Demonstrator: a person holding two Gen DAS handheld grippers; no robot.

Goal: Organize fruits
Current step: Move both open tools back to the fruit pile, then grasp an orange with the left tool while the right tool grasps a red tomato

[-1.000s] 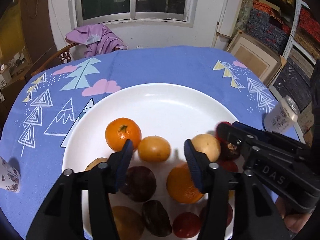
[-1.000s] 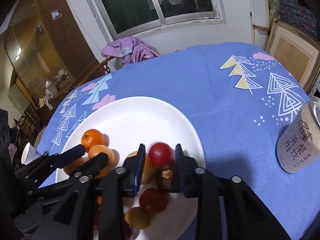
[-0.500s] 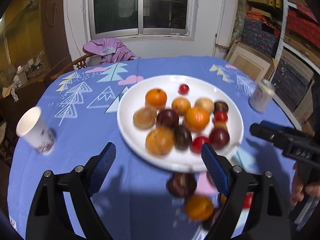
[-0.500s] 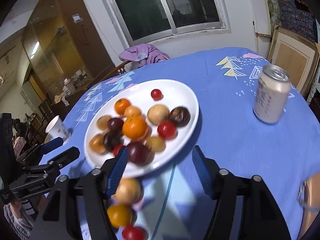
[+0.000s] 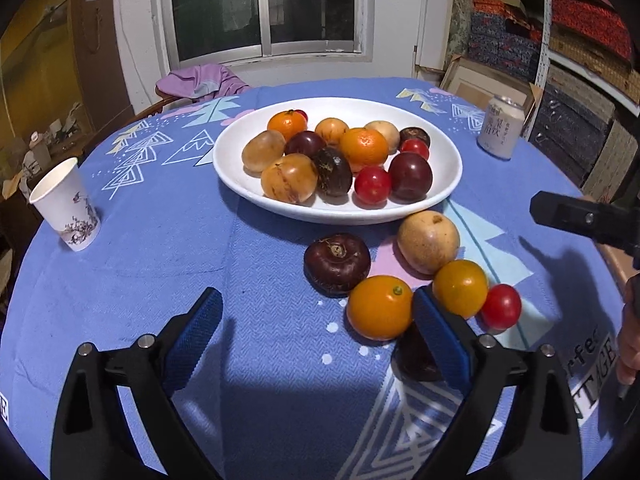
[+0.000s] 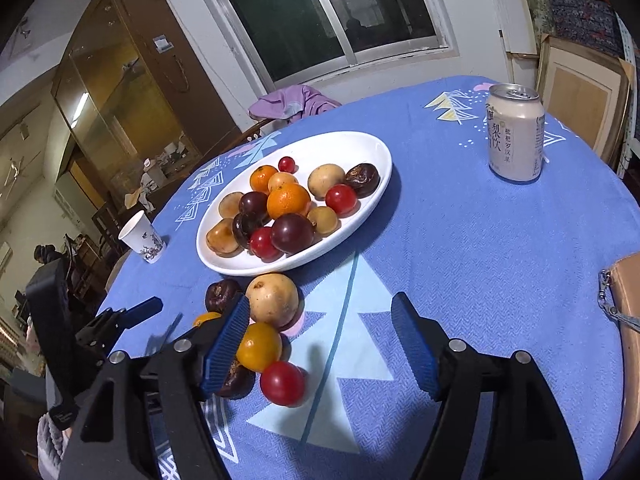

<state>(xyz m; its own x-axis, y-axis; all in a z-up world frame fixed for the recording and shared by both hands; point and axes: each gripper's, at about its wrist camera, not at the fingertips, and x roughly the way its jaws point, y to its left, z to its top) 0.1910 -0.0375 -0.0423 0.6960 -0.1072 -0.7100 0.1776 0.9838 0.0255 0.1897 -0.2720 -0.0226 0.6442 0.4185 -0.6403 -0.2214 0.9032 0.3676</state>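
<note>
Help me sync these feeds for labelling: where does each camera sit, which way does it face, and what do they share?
Left wrist: on the left gripper, low, facing the white plate; own open fingers, right gripper at right.
Right wrist: on the right gripper, facing plate and can; own open fingers, left gripper at left.
Shared: plate, can, paper cup, loose fruit.

A white plate (image 5: 448, 184) of orange, red, dark purple and tan fruits sits on a blue tablecloth (image 5: 160, 264) patterned with pale triangular trees.
</note>
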